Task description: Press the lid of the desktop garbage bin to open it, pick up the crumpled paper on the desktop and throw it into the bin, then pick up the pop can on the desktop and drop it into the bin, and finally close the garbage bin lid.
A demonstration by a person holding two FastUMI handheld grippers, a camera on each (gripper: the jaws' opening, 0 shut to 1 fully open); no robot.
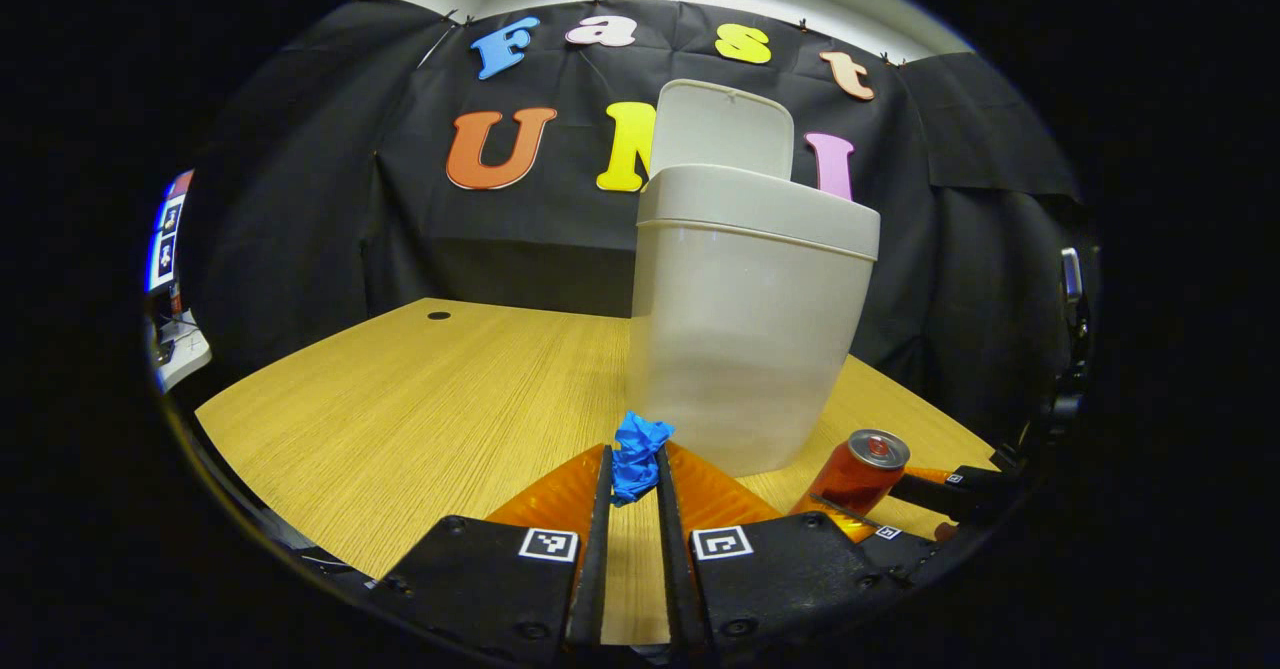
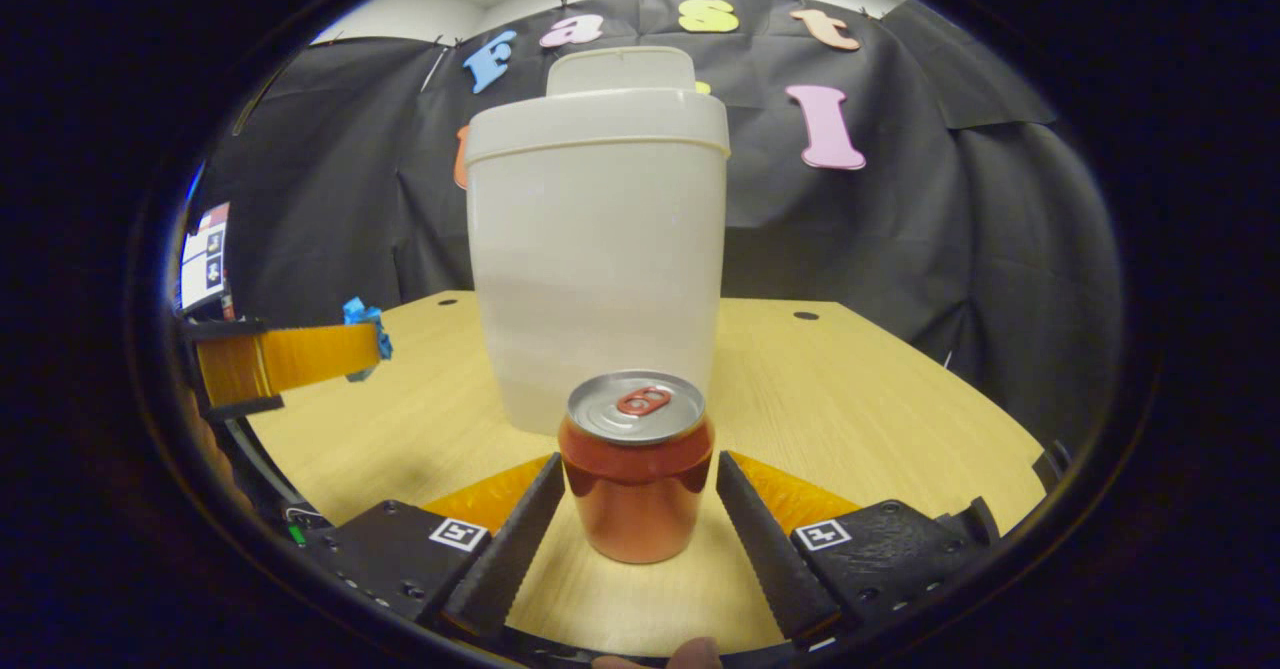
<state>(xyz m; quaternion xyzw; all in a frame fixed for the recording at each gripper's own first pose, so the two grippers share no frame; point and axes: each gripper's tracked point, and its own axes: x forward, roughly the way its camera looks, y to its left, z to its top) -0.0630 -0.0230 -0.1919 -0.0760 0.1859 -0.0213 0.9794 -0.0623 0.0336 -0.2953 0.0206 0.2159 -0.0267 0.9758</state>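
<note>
The paper [image 1: 637, 457] is clamped between the narrowed fingers of the left gripper [image 1: 633, 484], low over the desk [image 1: 420, 399]; the bin [image 1: 745, 319], lid [image 1: 722, 129] raised, stands just ahead and slightly right. The can [image 2: 636, 464] stands upright between the wide-set fingers of the right gripper [image 2: 640, 509], no contact being evident.

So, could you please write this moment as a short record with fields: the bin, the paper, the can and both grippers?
bin: stands on the table, lid up, open
paper: blue, crumpled, pinched between the left gripper's fingers
can: upright on the table, between the right gripper's fingers, not yet squeezed
left gripper: shut on the paper
right gripper: open around the can
stage: lid opened, paper grasped, nothing visibly dropped in
</note>
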